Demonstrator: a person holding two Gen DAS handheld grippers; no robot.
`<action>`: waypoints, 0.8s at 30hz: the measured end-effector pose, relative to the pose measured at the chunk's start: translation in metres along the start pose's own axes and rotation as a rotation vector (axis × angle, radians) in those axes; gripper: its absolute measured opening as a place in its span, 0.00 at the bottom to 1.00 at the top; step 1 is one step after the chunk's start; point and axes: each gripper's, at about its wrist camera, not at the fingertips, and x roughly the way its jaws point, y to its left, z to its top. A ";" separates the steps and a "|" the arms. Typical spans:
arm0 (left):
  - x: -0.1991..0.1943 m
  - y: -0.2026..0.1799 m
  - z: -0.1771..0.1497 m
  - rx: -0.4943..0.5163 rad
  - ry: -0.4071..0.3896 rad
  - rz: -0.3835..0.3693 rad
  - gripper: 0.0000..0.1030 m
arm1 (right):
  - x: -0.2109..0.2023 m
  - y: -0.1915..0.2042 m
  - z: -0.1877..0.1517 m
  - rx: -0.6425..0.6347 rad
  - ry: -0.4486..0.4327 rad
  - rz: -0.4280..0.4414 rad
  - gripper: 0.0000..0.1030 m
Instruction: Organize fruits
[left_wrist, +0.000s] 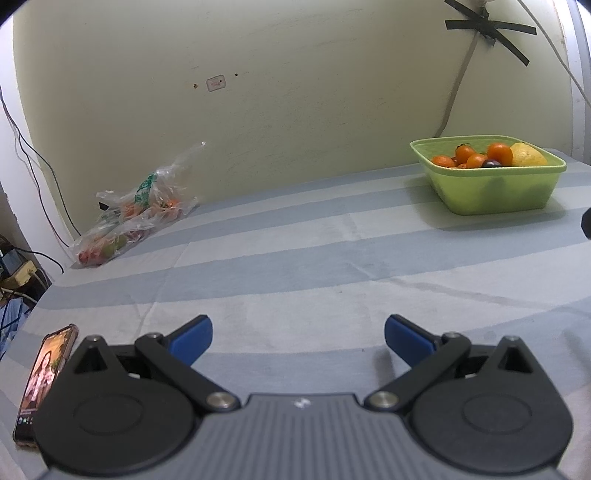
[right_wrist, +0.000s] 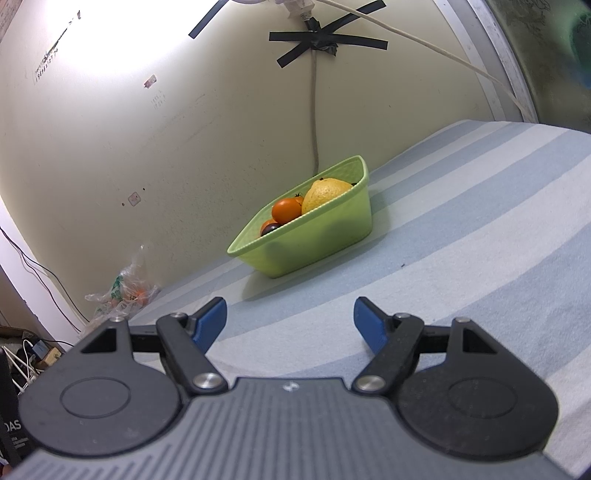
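My left gripper (left_wrist: 298, 338) hung spread wide over the striped cloth (left_wrist: 295, 258), its blue pads (left_wrist: 192, 339) holding nothing. My right gripper (right_wrist: 291, 325) was just as wide and just as empty. Ahead of the right one, near the wall, sat the green tub (right_wrist: 317, 236) with a yellow citrus (right_wrist: 325, 194), an orange fruit (right_wrist: 286, 209) and a dark plum (right_wrist: 270, 228) showing above its rim. From the left view that tub (left_wrist: 495, 192) stood far to my right, well apart from the clear plastic bag of fruit (left_wrist: 133, 210) lying against the wall at far left. A phone (left_wrist: 44, 376) lay beside my left gripper.
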 end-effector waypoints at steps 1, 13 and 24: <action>0.000 0.000 0.000 0.000 -0.001 0.004 1.00 | 0.000 0.000 0.000 0.001 0.000 0.000 0.75; -0.001 0.003 0.001 0.001 -0.010 0.021 1.00 | 0.000 0.001 0.000 0.002 -0.001 0.001 0.75; -0.002 0.001 0.000 0.005 -0.012 0.027 1.00 | -0.001 0.002 0.000 0.003 -0.001 0.002 0.75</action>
